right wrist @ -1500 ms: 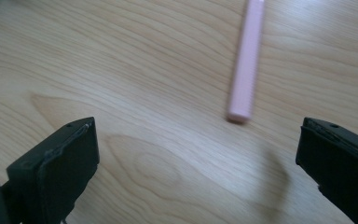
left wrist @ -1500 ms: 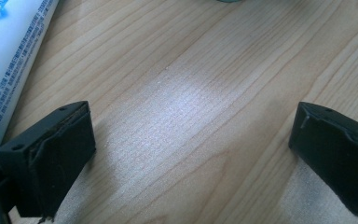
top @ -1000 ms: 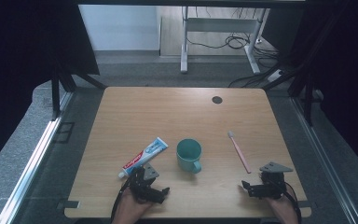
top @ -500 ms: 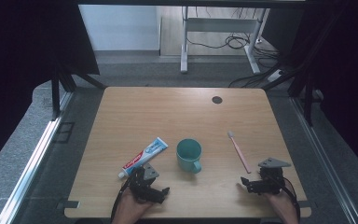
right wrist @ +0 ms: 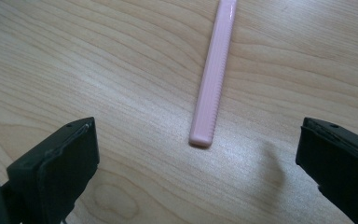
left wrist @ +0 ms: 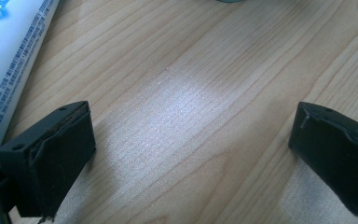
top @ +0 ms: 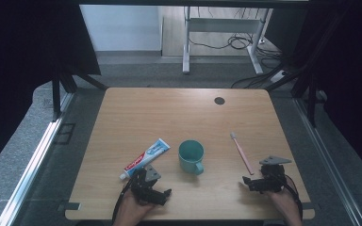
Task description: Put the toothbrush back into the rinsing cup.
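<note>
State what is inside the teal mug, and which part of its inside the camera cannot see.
The teal mug stands upright on the table; the visible part of its interior looks empty. Its near wall hides part of the bottom.

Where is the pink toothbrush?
In the high view the pink toothbrush lies on the table's right side, between the teal cup and the right tool.
</note>
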A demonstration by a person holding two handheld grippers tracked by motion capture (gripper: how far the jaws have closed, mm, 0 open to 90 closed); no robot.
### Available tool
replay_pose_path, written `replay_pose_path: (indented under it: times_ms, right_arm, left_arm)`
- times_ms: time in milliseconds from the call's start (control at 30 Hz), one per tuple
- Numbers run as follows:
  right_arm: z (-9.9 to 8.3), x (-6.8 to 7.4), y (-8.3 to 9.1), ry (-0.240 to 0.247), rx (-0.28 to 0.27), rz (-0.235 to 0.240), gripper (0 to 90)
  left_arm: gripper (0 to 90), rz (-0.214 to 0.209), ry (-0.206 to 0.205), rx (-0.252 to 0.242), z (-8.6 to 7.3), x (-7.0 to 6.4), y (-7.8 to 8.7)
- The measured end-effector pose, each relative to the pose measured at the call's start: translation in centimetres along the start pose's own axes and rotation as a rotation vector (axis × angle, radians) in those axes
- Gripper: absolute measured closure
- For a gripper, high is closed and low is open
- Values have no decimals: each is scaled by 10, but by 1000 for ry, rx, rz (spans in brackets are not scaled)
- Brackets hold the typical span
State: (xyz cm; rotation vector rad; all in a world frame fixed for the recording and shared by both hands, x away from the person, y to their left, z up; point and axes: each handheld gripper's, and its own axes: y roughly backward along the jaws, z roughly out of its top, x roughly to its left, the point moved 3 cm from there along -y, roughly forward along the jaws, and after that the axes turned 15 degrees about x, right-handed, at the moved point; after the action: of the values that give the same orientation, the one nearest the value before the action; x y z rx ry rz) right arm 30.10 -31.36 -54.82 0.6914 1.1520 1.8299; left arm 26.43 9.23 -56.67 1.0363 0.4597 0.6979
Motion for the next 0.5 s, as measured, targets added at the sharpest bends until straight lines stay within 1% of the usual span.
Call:
replay_pose_path:
  times_ms: [200,500]
  right_arm:
    - [5,-2,-2,-2,28,-2,0]
    - [14,-10,-5,-16,72,5,0]
  left_arm:
    - [2,0,0,0,0,0,0]
    - [2,-1,1,0,0,0,0]
